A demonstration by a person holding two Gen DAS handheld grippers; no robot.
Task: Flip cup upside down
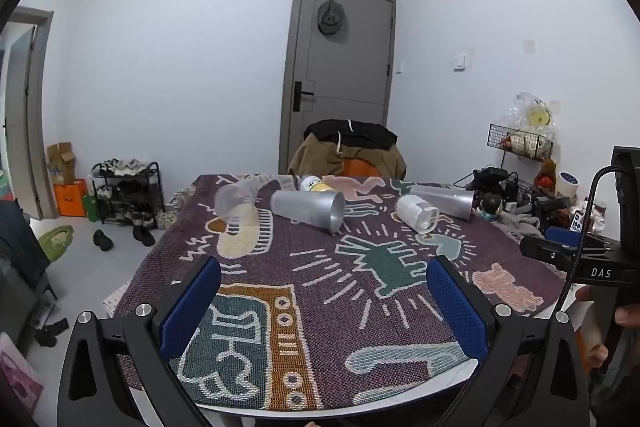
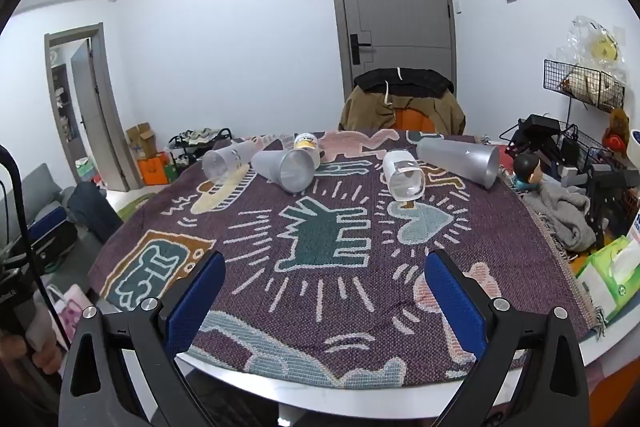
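In the left wrist view, the left claw (image 1: 323, 281) hangs above the near edge of the worktop (image 1: 400, 393), its blue-padded fingers (image 1: 192, 307) spread wide apart with nothing between them. On the purple patterned woven cloth (image 1: 320, 307) at the far side lie four cups on their sides: a clear plastic cup (image 1: 234, 203) at the left, a frosted grey tapered cup (image 1: 310, 207) beside it with its mouth toward the camera, a white squarish cup (image 1: 416, 213) to the right, and a second frosted grey tapered cup (image 1: 444, 199) just behind that one. A yellow-and-white can (image 1: 316, 183) lies behind the first grey cup. In the right wrist view, the right claw (image 2: 323, 281) likewise stands wide apart and empty over the cloth (image 2: 320, 287), well short of the cups. The clear cup (image 2: 224, 163), the grey cup (image 2: 290, 169), the white cup (image 2: 404, 175) and the far grey cup (image 2: 460, 157) all lie tipped over, with the can (image 2: 306, 141) behind them.
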